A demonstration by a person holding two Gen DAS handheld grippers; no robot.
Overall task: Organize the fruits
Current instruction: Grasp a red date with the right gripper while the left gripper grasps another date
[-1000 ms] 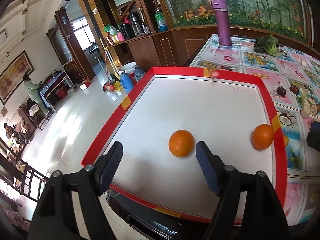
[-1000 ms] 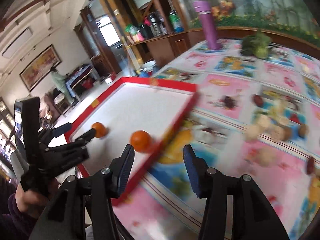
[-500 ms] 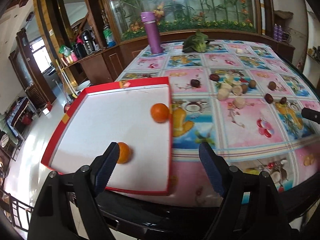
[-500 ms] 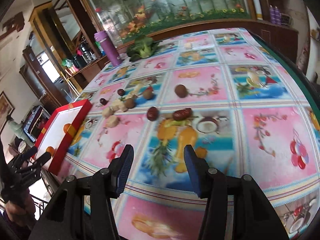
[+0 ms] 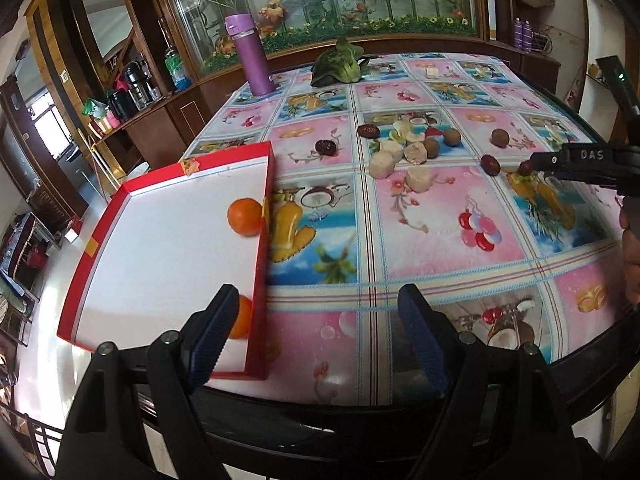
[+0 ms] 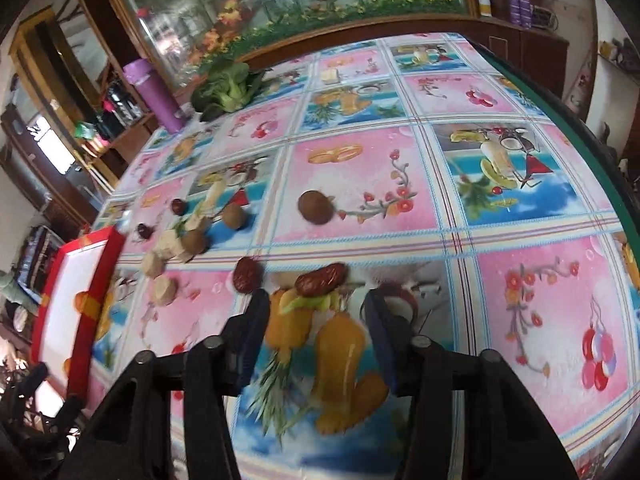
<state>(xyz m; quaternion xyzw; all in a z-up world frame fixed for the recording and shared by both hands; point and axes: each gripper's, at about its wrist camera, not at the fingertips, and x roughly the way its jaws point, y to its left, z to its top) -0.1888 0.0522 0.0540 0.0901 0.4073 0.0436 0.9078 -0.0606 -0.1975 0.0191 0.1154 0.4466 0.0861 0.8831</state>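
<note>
- One orange point(image 5: 239, 317) in the red tray point(image 5: 261, 280) is half hidden behind the left gripper point(image 5: 316, 336); the other orange point(image 5: 245, 216) sits against the tray's right wall.
- The right-wrist view is blurred; the tray is cut off at its left edge.
- Left gripper's jaws are released, empty, above the worktop point(image 5: 420, 240) edge.
- Right gripper point(image 6: 316, 334) jaws are spread, just short of a red date point(image 6: 320, 279).
- More dates, brown round fruits and pale pieces lie scattered on the fruit-print cloth; a purple flask point(image 5: 251, 56) and leafy greens point(image 5: 338, 65) stand beyond.
</note>
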